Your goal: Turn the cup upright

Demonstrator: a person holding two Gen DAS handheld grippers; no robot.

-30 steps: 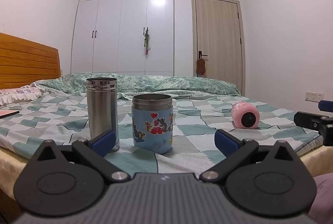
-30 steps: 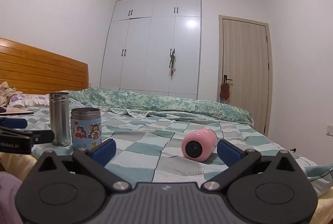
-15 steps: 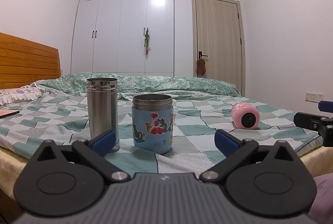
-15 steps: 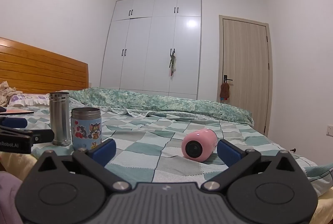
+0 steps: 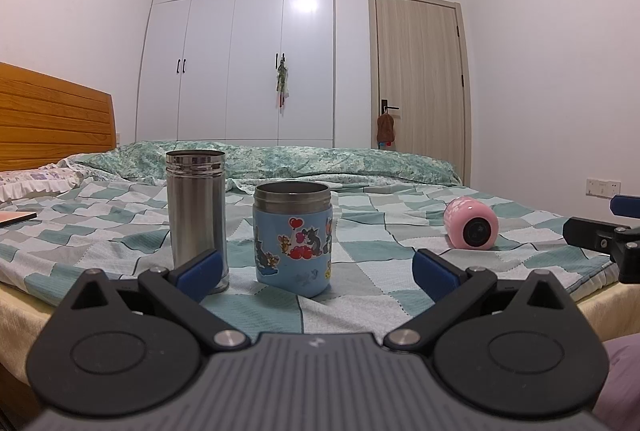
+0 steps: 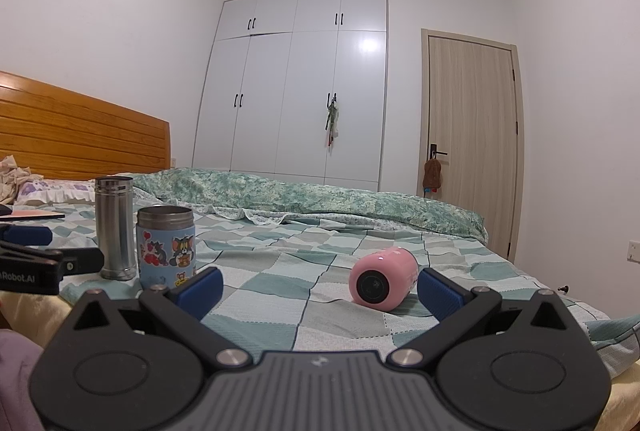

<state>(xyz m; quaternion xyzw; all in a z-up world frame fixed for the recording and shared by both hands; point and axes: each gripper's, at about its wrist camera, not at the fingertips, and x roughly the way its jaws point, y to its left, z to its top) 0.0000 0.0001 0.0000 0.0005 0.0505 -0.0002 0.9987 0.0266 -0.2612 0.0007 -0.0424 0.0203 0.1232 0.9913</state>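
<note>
Sideways, pink cup point(image 6: 383, 279) — between right gripper's point(image 6: 319, 291) jaws.

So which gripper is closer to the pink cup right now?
Right. The right gripper faces the pink cup, which lies on its side just past its fingertips. The left gripper sits off to the cup's left, in front of the blue jar.

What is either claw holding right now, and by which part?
Nothing. The left claw and right claw are both open and empty; the pink cup lies on its side on the bed, untouched.
</note>
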